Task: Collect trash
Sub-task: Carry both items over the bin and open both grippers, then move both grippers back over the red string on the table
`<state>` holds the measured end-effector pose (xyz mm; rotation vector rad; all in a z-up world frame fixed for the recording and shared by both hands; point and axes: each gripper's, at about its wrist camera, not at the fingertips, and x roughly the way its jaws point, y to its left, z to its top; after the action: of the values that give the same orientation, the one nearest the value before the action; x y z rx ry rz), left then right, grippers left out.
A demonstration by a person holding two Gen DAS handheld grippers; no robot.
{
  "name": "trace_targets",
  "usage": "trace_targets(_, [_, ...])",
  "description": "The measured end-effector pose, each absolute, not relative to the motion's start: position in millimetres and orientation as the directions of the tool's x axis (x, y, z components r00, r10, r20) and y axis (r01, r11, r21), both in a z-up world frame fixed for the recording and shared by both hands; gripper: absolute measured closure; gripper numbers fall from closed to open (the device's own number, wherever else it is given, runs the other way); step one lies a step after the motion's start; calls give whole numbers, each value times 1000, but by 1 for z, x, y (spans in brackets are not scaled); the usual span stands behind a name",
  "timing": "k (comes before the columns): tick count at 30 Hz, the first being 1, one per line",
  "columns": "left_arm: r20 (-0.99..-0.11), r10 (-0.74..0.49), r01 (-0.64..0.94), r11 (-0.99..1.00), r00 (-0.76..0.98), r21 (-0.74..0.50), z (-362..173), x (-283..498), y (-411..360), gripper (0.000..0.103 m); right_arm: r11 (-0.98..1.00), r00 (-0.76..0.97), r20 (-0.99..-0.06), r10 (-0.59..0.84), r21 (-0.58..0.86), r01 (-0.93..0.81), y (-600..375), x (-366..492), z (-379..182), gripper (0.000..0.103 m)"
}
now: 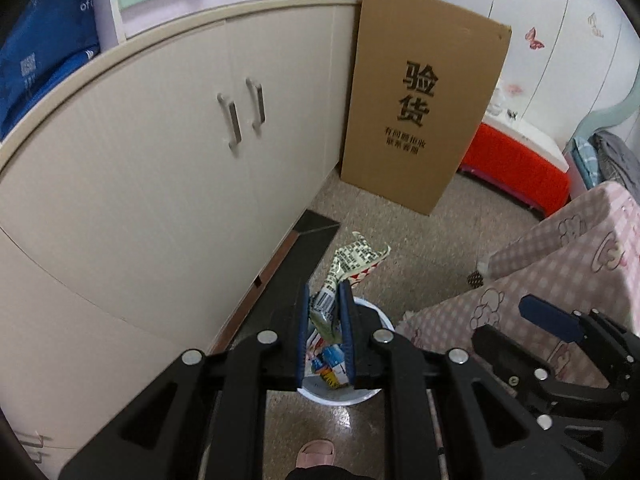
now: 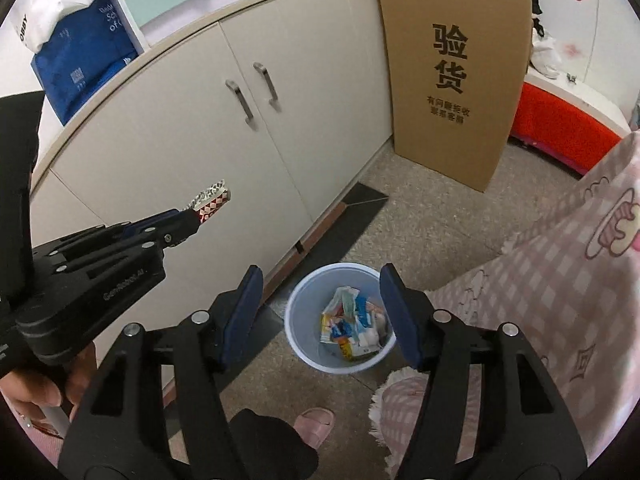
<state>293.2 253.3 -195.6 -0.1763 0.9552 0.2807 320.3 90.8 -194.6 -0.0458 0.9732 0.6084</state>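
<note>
Speckled floor [image 2: 420, 220] runs beneath both grippers, a slippered foot [image 2: 316, 424] nearest. The right gripper [image 2: 322, 308] hangs released and empty over the white bin [image 2: 298, 320], seemingly just unloaded. Left gripper [image 1: 325, 320] fingers clench a printed wrapper [image 1: 352, 260], held above the bin for dropping. Beyond stand cabinet doors [image 2: 240, 140] and a propped cardboard sheet [image 2: 452, 60].

Crumpled snack wrapper [image 1: 352, 268], white with black print and a red-and-white diamond pattern (silvery inside), pinched at one end in the left tool [image 1: 326, 320], sticking out beyond its tips, off the floor. Pale blue round trash bin [image 2: 304, 320] upright on the speckled floor beside the cabinet base, partly filled with colourful crumpled packets [image 2: 352, 326].
</note>
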Motion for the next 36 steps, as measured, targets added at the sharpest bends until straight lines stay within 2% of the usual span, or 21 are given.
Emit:
trace_targets(6, [-832,136,-290,957,538,-31,-201,297,240,89,849,477,-756,447,192,-492,78,314,-177,43])
trace_targets(16, [-837,126,-269,963,532,-26,-195,306,222,86,871,572,-682,455,208,-444,41,307,-144,42])
trace_targets(18, [-837,124,-278,960,533,-35,-193,309,221,82,878,588,-673,449,210,-431,33,307,-139,42])
trace_targets(20, [-842,120,-286,957,525,-41,-192,311,222,63,882,597,-665,449,220,-417,27,307,-137,42])
trace_targets(22, [-844,125,-292,956,522,-39,-190,314,221,37,885,604,-659,449,233,-403,18,307,-134,42])
trace_targets(24, [-841,143,-314,949,521,-33,-187,315,219,29,888,614,-649,449,247,-389,7,306,-129,42])
trace_targets(29, [-814,127,-318,945,567,-74,-169,311,204,29,896,649,-620,441,257,-363,-20,302,-112,42])
trace_targets(36, [-762,60,-192,978,645,-86,-130,311,135,29,923,716,-582,385,260,-285,-89,294,-90,41])
